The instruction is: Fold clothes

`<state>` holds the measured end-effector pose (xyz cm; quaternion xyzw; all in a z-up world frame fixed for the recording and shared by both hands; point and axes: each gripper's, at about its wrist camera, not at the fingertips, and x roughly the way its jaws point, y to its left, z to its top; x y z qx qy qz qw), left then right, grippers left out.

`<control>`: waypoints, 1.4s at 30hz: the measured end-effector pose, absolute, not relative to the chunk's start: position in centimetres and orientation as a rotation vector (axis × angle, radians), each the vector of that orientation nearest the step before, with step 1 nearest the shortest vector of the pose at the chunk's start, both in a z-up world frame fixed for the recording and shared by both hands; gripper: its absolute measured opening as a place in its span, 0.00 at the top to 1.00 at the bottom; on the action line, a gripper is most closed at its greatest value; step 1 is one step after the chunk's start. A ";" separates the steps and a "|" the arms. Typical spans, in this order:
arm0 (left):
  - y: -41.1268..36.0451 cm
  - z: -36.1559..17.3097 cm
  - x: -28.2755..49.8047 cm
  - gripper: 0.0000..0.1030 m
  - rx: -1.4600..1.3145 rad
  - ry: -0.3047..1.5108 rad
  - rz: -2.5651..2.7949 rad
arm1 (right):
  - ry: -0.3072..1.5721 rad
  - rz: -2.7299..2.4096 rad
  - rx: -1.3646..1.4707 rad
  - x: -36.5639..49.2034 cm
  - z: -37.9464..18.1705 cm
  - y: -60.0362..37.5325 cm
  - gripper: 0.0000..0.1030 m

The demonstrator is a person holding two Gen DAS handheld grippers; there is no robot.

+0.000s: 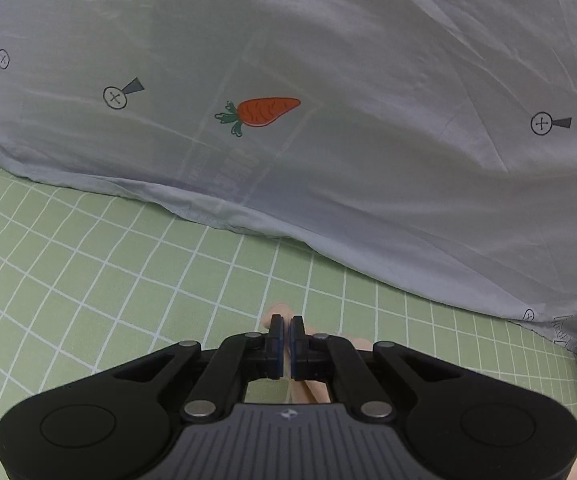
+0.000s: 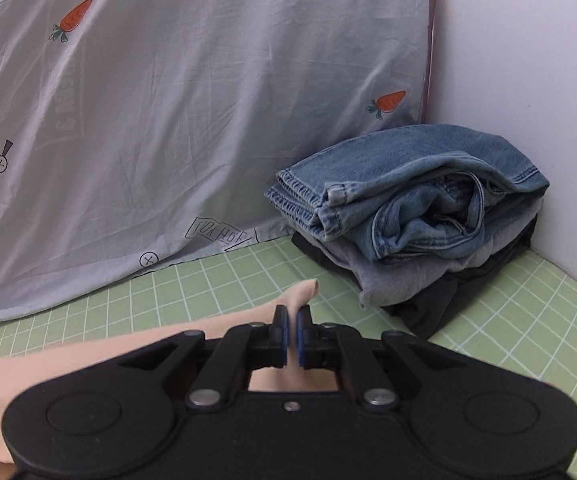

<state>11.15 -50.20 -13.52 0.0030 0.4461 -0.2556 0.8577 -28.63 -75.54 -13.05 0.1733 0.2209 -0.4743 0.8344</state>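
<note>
A thin peach-coloured garment (image 2: 88, 356) lies on the green checked sheet (image 2: 528, 312) and runs off to the left under my right gripper (image 2: 291, 322). That gripper is shut on a corner of it, and a tip of the cloth (image 2: 308, 290) sticks up past the pads. In the left wrist view my left gripper (image 1: 286, 326) is shut on another bit of the same peach garment (image 1: 278, 312), which shows just past the fingertips and below the jaws. Most of the garment is hidden by the gripper bodies.
A pale grey duvet (image 1: 328, 140) printed with carrots rises behind the green checked sheet (image 1: 88, 264). A stack of folded clothes with blue jeans (image 2: 416, 196) on top sits in the corner against a white wall (image 2: 528, 80).
</note>
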 end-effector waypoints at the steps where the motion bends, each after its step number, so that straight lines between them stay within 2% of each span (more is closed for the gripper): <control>1: -50.6 -14.3 11.4 0.98 0.024 0.946 -0.534 | 0.475 -1.011 0.365 -28.4 -13.3 -75.9 0.96; 7: -52.4 -18.3 12.0 0.96 0.113 1.028 -0.519 | 0.594 -1.026 0.435 -27.7 -18.0 -78.6 0.96; 10: -53.1 -18.7 11.6 0.85 0.210 1.039 -0.524 | 0.644 -1.034 0.512 -27.8 -20.3 -79.5 0.94; 11: -53.2 -18.6 11.3 0.73 0.239 1.030 -0.526 | 0.648 -1.052 0.542 -28.0 -20.8 -79.7 0.90; 12: -53.1 -18.3 11.0 0.55 0.260 1.021 -0.521 | 0.650 -1.063 0.565 -28.2 -21.1 -79.8 0.86; 13: -52.9 -18.1 10.9 0.45 0.265 1.016 -0.513 | 0.649 -1.068 0.577 -28.3 -21.2 -79.8 0.84; 14: -52.6 -17.8 10.7 0.31 0.257 1.017 -0.506 | 0.647 -1.074 0.581 -28.3 -21.2 -79.8 0.70; 15: -52.3 -17.4 10.5 0.28 0.243 1.023 -0.511 | 0.643 -1.079 0.581 -28.4 -21.2 -79.8 0.50; 16: -51.9 -17.1 10.2 0.28 0.230 1.030 -0.516 | 0.638 -1.081 0.575 -28.4 -21.3 -79.7 0.45; 17: -51.6 -16.7 9.8 0.26 0.226 1.040 -0.530 | 0.641 -1.079 0.572 -28.3 -21.4 -79.7 0.43; 20: -50.7 -16.0 7.6 0.18 0.249 1.044 -0.542 | 0.662 -1.066 0.581 -28.1 -21.8 -80.0 0.44; 22: -50.0 -15.9 6.0 0.18 0.283 1.045 -0.548 | 0.652 -1.057 0.601 -28.2 -21.8 -80.1 0.51; 24: -49.1 -16.3 4.3 0.18 0.332 1.056 -0.551 | 0.641 -1.049 0.621 -28.3 -21.7 -80.2 0.96; 31: -45.8 -16.8 -0.6 0.18 0.395 1.120 -0.557 | 0.499 -0.823 0.562 -28.5 -17.5 -76.0 0.96; 35: -44.9 -16.7 -2.4 0.18 0.401 1.137 -0.571 | 0.490 -0.577 0.590 -26.6 -16.6 -71.2 0.96; 42: -44.7 -16.1 -4.0 0.18 0.427 1.127 -0.586 | 0.776 -0.350 0.547 -21.9 -21.1 -60.7 0.94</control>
